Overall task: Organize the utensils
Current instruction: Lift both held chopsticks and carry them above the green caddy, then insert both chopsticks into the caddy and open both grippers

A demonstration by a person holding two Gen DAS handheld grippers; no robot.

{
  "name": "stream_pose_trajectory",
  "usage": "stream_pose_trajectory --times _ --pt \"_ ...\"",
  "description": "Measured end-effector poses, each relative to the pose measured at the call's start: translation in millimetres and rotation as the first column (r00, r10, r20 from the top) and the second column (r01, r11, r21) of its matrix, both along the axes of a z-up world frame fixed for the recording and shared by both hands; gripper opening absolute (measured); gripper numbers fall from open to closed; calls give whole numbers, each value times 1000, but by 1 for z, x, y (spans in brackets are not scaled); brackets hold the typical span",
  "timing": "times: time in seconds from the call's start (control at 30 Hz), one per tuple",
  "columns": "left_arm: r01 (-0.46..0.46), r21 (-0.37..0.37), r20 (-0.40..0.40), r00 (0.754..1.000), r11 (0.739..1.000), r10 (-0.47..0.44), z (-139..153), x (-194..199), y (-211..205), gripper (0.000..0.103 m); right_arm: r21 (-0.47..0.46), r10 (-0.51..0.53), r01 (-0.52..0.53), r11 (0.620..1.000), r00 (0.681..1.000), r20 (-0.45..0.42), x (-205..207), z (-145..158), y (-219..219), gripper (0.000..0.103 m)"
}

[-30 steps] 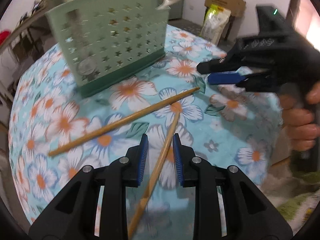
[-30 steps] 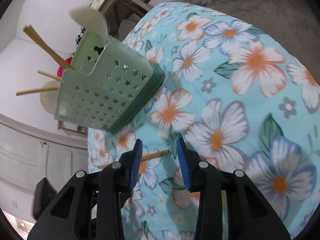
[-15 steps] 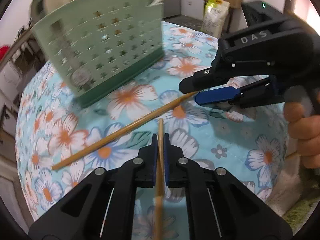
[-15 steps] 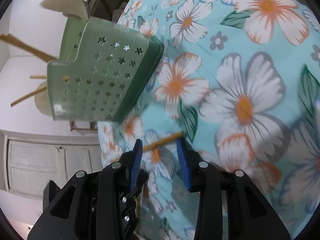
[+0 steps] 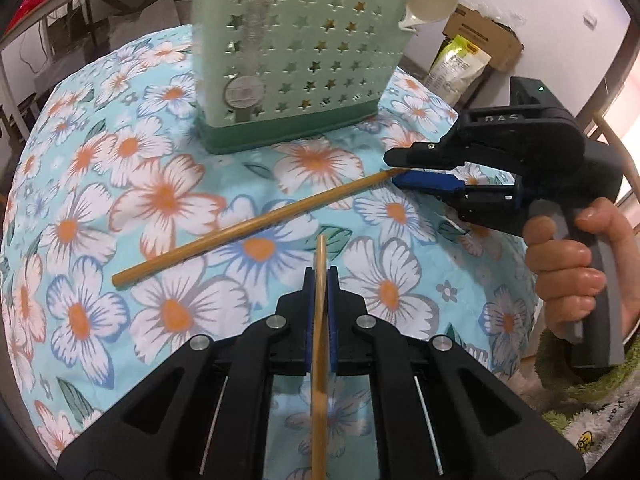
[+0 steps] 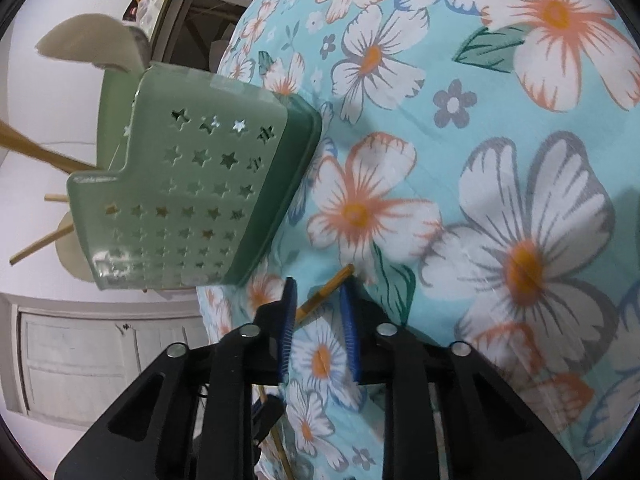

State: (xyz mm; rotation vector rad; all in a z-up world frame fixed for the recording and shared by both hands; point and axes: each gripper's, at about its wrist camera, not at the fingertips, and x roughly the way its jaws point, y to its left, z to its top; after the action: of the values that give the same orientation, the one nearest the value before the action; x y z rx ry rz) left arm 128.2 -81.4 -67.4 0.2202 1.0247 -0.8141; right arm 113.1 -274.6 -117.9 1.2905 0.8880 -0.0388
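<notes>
While the left gripper [image 5: 320,280] is clenched on one chopstick [image 5: 319,344], a second chopstick [image 5: 256,226] lies flat on the floral cloth [image 5: 168,200]. In the left wrist view the held chopstick runs from the 6 o'clock edge up between the blue pads, its tip poking just past them toward 12 o'clock. The lying stick slants from about 9 o'clock of the pads up toward 2 o'clock, where its far end sits between the fingers of the right gripper [image 5: 400,168], which reaches in from 3 o'clock with a hand [image 5: 576,264] around its grey handle.

In the right wrist view the jaws of the right gripper [image 6: 318,312] are closing around that far end [image 6: 326,290]; the stick crosses the gap at a slant and reaches the pad at 9 o'clock, but a gap shows at the other pad, so nothing is pinched.

Standing at 12 o'clock in the left wrist view, the green rack [image 5: 296,64] with star-shaped holes rests on the cloth, well apart from both sticks. A pale spoon [image 5: 428,4] rises from its 2 o'clock corner. From the right wrist, the rack [image 6: 192,208] sits at 9 o'clock with more chopsticks [image 6: 38,150] and spoons sticking out of its top.
</notes>
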Motion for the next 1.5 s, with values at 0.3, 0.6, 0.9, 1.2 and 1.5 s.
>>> stream_pose_trajectory --times 0.3,0.6,0.9,1.2,1.5 --pt "-28 -80 -7 1000 996 27 22 2 25 4 -58 6 -1 998 996 93 28 13 -11 13" --pt "-32 -293 47 998 955 48 93 21 34 4 -466 88 78 881 942 325 0 131 -14 8" --pt "61 -356 200 980 933 12 156 20 25 4 -726 181 179 664 904 388 -43 197 1 6" --pt "110 -502 422 897 858 131 242 30 6 4 -727 175 172 665 910 376 -67 195 5 6" --pt "88 -504 584 768 859 264 264 47 -40 4 -719 168 171 674 912 375 -70 195 3 6"
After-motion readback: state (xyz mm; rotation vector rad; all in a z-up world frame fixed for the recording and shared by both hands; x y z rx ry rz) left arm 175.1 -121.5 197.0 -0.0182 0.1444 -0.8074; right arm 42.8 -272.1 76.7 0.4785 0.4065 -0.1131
